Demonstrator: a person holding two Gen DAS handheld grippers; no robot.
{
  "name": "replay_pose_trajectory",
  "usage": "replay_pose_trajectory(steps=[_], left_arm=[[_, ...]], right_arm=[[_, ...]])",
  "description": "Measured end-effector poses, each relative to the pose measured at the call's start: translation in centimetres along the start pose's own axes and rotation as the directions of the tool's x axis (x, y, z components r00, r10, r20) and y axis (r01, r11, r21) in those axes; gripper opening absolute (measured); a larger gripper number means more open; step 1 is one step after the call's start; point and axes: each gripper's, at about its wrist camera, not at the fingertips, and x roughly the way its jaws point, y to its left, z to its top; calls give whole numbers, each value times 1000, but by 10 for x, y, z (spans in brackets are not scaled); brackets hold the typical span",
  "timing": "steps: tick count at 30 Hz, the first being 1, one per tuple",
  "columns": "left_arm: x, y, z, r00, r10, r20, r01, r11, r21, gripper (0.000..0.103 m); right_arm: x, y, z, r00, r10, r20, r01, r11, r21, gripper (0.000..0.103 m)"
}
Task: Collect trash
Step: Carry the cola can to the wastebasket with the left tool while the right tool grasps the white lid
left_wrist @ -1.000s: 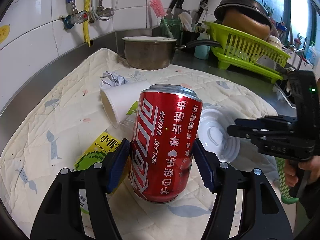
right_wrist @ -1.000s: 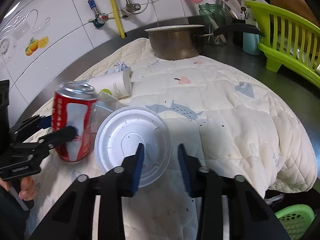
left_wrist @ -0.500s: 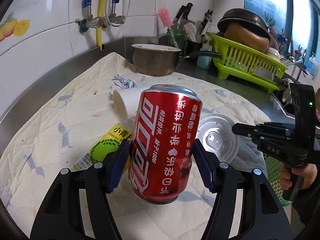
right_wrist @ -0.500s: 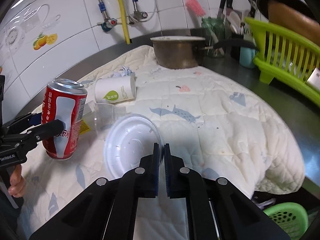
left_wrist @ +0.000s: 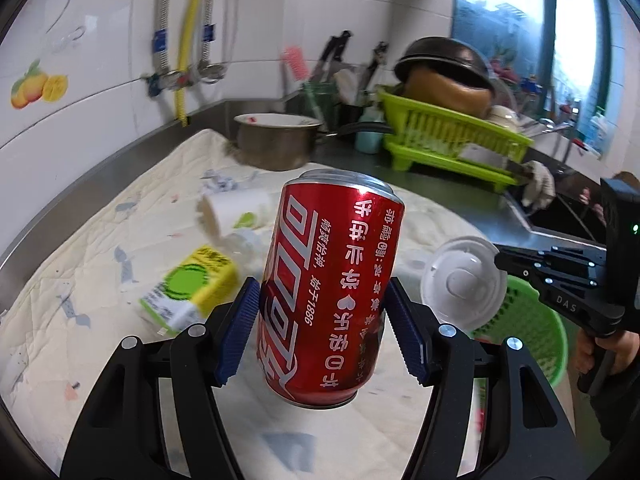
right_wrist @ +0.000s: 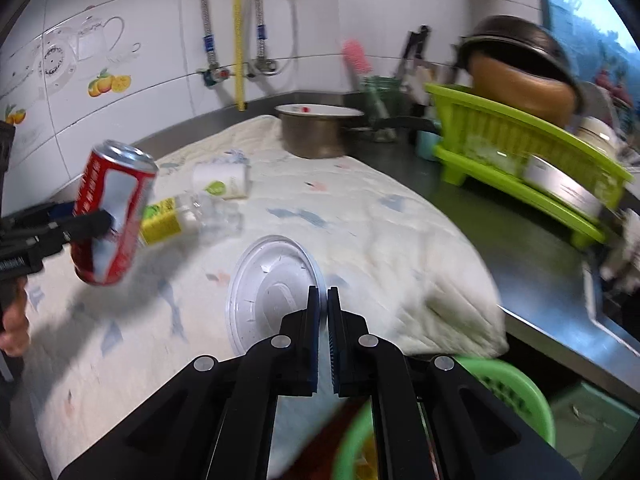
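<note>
Glossy red metal cola can (left_wrist: 332, 284) between ribbed blue pads (left_wrist: 239, 332). Smooth white plastic lid (right_wrist: 272, 292). Quilted matt cloth pad (right_wrist: 360, 240) over the brushed steel counter (right_wrist: 520, 280). Green perforated plastic basket (left_wrist: 528, 328). Glazed white wall tiles (right_wrist: 160, 52).

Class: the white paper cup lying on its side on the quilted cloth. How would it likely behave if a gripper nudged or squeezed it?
The paper cup lies on its side, so a nudge would probably roll it in a curve. Thin paper walls would likely crush under a squeeze. It looks empty, so probably light.

Black hand-held gripper (left_wrist: 322, 330), blue ribbed pads (left_wrist: 240, 332), silver screws
</note>
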Motion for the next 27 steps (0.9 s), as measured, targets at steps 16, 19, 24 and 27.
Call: replay_pose_trajectory(steps=[16, 19, 24, 27], left_arm=[[1, -151, -27, 971, -236, -50, 239, 966, 93, 63], [15, -177, -35, 962, -258, -83, 266, 958, 108, 63], [42, -212, -46, 946, -286, -152, 305, 944, 123, 63], [59, -228, -52, 936, -295, -191, 322, 938, 128, 63]], right_arm=[[-47, -126, -145, 950, -241, -200, 268, 956, 120, 6], [-45, -135, -155, 949, -235, -210, 269, 951, 150, 9], [-53, -145, -162, 953, -232, -192, 266, 948, 175, 26], [-64, -148, -163, 958, -233, -167, 262, 947, 186, 33]])
